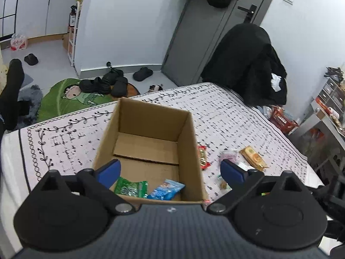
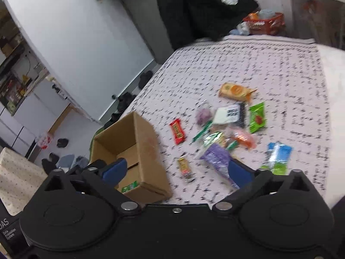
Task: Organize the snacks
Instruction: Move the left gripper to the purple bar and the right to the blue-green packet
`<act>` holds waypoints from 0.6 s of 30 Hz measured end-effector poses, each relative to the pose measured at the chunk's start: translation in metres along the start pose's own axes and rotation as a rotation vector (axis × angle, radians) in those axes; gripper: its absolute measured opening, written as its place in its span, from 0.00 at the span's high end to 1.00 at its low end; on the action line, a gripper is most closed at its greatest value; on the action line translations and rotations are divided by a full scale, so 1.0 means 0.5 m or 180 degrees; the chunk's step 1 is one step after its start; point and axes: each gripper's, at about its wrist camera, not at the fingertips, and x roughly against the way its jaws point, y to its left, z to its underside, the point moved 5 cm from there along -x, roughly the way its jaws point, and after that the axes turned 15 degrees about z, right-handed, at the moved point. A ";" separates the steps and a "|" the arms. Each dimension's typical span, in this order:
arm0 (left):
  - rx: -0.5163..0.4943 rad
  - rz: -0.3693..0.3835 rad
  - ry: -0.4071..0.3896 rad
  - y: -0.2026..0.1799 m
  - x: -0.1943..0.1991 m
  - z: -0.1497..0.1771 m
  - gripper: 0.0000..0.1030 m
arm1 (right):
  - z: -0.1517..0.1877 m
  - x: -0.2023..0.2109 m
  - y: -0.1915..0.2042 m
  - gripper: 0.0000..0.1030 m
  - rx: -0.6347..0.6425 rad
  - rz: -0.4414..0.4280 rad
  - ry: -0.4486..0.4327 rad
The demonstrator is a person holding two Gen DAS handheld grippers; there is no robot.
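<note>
left gripper (image 1: 170,171): jaws spread wide, nothing between them, poised over cardboard box (image 1: 185,129) | box on patterned bedspread (image 1: 237,116), holding green packet (image 1: 130,187) and blue packet (image 1: 166,189) | right gripper (image 2: 176,169): jaws released, empty | loose snacks beside box: red bar (image 2: 177,130), purple pouch (image 2: 216,156), orange packet (image 2: 236,90)

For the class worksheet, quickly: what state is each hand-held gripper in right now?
Left hand-held gripper: open, holding nothing, above the cardboard box.
Right hand-held gripper: open, holding nothing.
</note>
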 end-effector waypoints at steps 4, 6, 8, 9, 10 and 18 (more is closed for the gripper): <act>-0.0035 0.0058 0.0053 -0.022 -0.002 0.012 0.00 | -0.008 0.018 -0.047 0.00 -0.0127 0.0064 -0.0077; -0.0057 0.0097 0.0069 -0.036 -0.002 0.015 0.00 | -0.010 0.024 -0.065 0.00 -0.0131 0.0123 -0.0087; -0.0088 0.0123 0.0072 -0.051 -0.002 0.017 0.00 | -0.011 0.030 -0.083 0.00 -0.0106 0.0185 -0.0113; -0.0097 0.0140 0.0072 -0.056 -0.002 0.018 0.00 | -0.011 0.034 -0.091 0.00 -0.0093 0.0203 -0.0132; -0.0104 0.0164 0.0071 -0.061 -0.001 0.019 0.00 | -0.012 0.037 -0.099 0.00 -0.0085 0.0216 -0.0154; -0.0209 0.0218 0.0106 -0.098 -0.002 0.033 0.00 | -0.013 0.047 -0.153 0.00 -0.0114 0.0313 -0.0232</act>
